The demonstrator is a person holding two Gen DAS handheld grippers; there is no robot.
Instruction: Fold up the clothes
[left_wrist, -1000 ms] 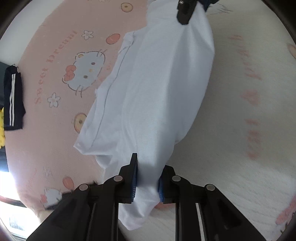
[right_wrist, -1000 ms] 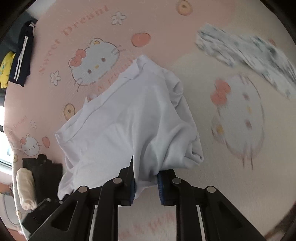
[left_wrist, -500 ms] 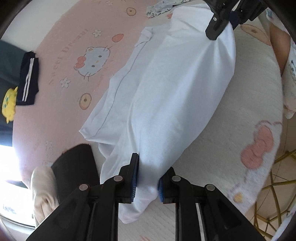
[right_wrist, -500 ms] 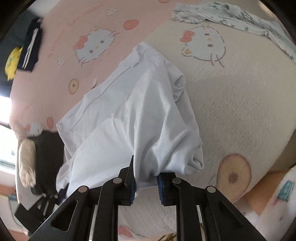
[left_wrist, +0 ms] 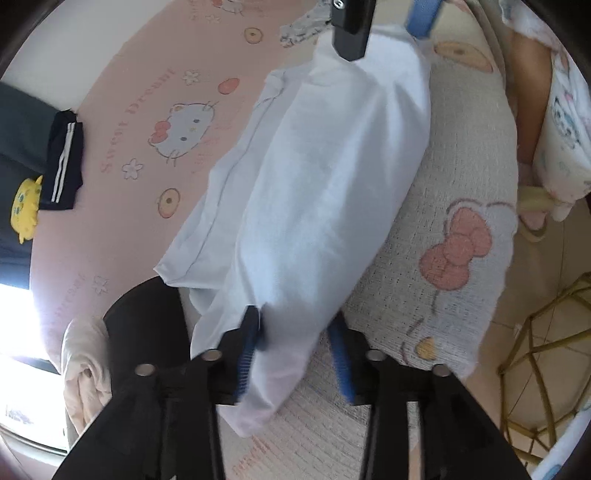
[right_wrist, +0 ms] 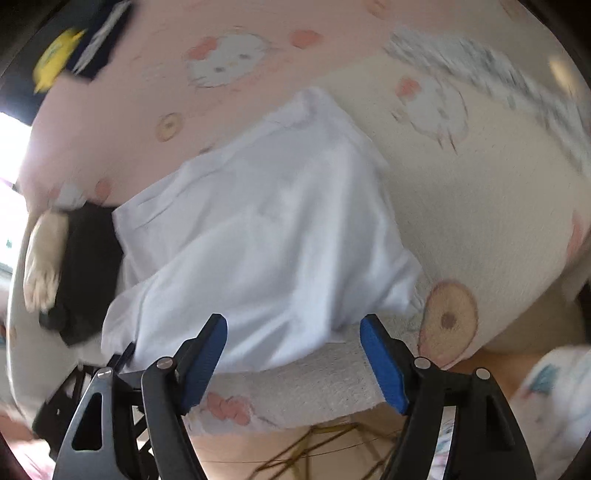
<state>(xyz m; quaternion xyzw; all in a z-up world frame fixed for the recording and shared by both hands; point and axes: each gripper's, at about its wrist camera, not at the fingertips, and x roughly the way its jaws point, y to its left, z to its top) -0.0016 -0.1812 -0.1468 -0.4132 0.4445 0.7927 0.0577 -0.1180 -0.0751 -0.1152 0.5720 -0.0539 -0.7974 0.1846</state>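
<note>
A white garment [left_wrist: 314,192] lies bunched lengthwise on a pink and cream Hello Kitty blanket [left_wrist: 155,122]. My left gripper [left_wrist: 295,354] has its jaws apart with the garment's near end draped loosely between the blue pads. My right gripper [right_wrist: 293,354] is wide open at the garment's [right_wrist: 266,236] other end, not holding it; it also shows at the top of the left wrist view [left_wrist: 384,22], open over the cloth.
A black garment [left_wrist: 144,325] with a cream cloth [left_wrist: 85,362] lies by the near left. A navy striped garment [left_wrist: 62,158] and a yellow toy [left_wrist: 26,203] sit far left. A patterned cloth [right_wrist: 480,70] lies farther back. A gold wire stand [left_wrist: 546,354] stands beyond the blanket edge.
Both grippers have opened and let go of the white garment, which has settled onto the blanket near its edge. The right view is blurred by motion.
</note>
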